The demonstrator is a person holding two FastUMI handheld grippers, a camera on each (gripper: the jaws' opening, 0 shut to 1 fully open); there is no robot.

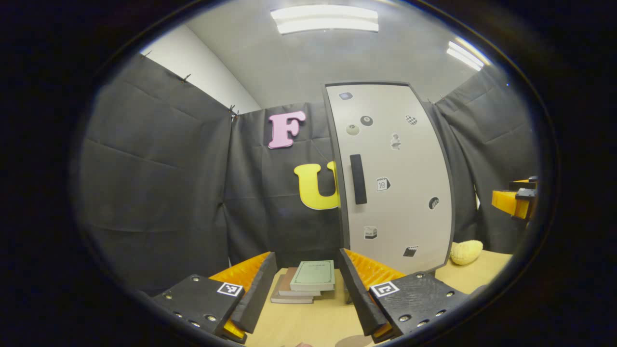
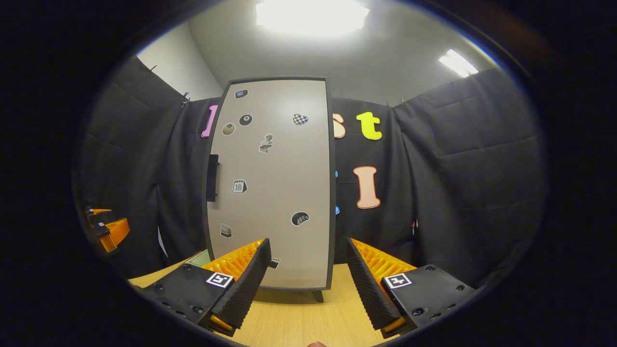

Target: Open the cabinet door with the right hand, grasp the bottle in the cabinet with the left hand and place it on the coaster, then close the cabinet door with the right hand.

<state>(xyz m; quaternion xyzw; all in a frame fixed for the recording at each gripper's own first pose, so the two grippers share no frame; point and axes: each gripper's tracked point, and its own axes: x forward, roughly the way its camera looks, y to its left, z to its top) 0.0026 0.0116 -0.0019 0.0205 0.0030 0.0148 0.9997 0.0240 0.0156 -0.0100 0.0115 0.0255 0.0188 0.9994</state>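
Observation:
A tall grey cabinet (image 1: 395, 183) (image 2: 272, 183) stands on the wooden table with its door shut and small stickers on the front. A dark vertical handle (image 1: 357, 179) (image 2: 212, 177) sits near the door's left edge. My left gripper (image 1: 308, 260) is open and empty, held low in front of the cabinet's left side. My right gripper (image 2: 308, 248) is also open and empty, facing the cabinet's lower right part from a short distance. The right gripper (image 1: 518, 197) also appears at the right edge of the left gripper view, and the left gripper (image 2: 106, 226) at the left edge of the right gripper view.
A stack of books (image 1: 306, 284) with a green one on top lies on the table (image 1: 308, 323) left of the cabinet. A yellow lumpy object (image 1: 466, 251) rests at the cabinet's right. A round brown coaster edge (image 1: 354, 341) peeks in at the bottom.

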